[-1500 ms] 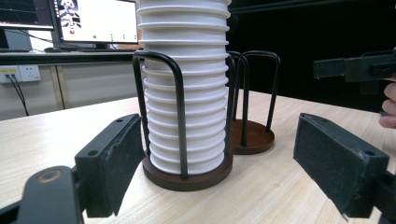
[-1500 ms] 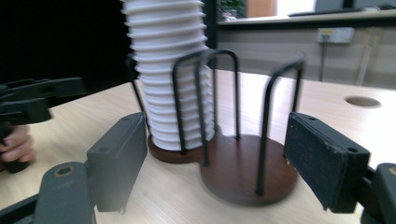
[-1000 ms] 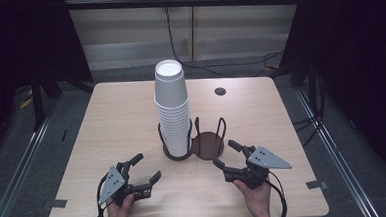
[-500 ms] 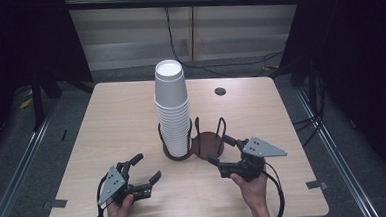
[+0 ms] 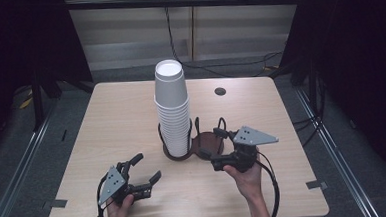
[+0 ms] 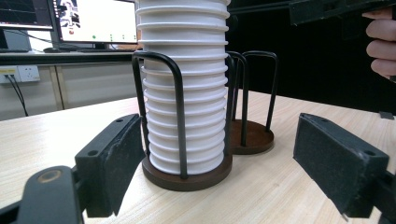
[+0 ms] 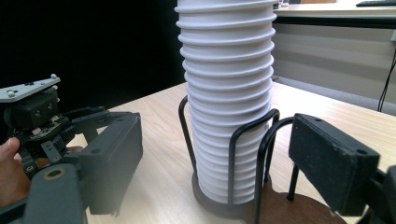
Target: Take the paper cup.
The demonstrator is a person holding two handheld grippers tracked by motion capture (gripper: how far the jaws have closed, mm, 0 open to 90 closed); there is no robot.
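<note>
We see a tall stack of white paper cups (image 5: 171, 107) standing upside down in a dark two-seat wire holder (image 5: 193, 147) near the middle of the tabletop (image 5: 121, 112), slightly toward the front edge. The stack fills the holder's left seat, ringed by black wire loops; the right seat (image 5: 209, 142) holds nothing, its brown disc bare. Our left gripper (image 5: 143, 170) sits near the front-left part of the tabletop, jaws spread wide with nothing between them, pointing toward the holder but well apart from it. In the left gripper view the cups (image 6: 184, 88) rise between the two black pads (image 6: 114, 163), farther off. Our right gripper (image 5: 217, 148) is held just beside the holder's bare seat, at its front-right, jaws likewise spread and holding nothing, one jaw tip close over the seat's rim; we cannot tell whether it touches. In the right gripper view the wire loops (image 7: 261, 154) stand just ahead of the pads. A small dark round spot (image 5: 220, 91) lies near the tabletop's far edge.
</note>
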